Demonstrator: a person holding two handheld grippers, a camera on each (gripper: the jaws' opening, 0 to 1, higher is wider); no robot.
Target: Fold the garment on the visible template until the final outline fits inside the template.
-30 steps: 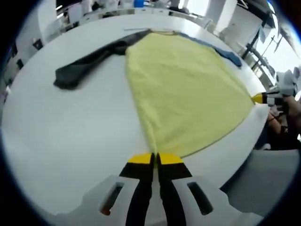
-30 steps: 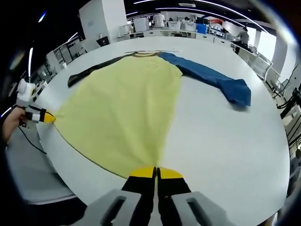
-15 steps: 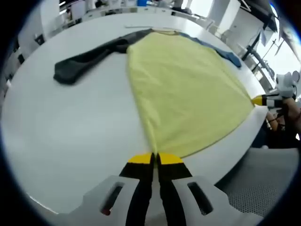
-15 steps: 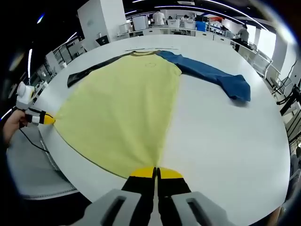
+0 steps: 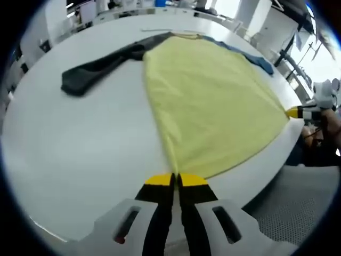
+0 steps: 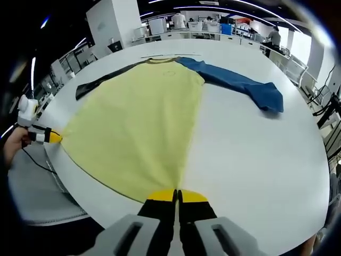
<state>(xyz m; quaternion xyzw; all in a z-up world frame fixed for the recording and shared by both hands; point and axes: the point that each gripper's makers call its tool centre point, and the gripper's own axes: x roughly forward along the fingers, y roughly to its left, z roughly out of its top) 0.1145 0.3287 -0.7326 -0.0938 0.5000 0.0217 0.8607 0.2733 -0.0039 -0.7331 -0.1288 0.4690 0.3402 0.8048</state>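
I see the shirt (image 5: 213, 101) spread flat on the white table (image 5: 80, 149), its yellow body running from my 6 o'clock up to 12, a dark sleeve (image 5: 101, 66) out at 10 and a blue sleeve (image 6: 240, 85) at 2. My left gripper (image 5: 175, 180) has its jaws pressed together on one hem corner. My right gripper (image 6: 176, 196) is likewise clamped on the opposite hem corner.

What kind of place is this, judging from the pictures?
Probably a lab or workshop hall: a large white table holds the yellow garment, more benches with equipment stand behind it, and people work there under strip lights.
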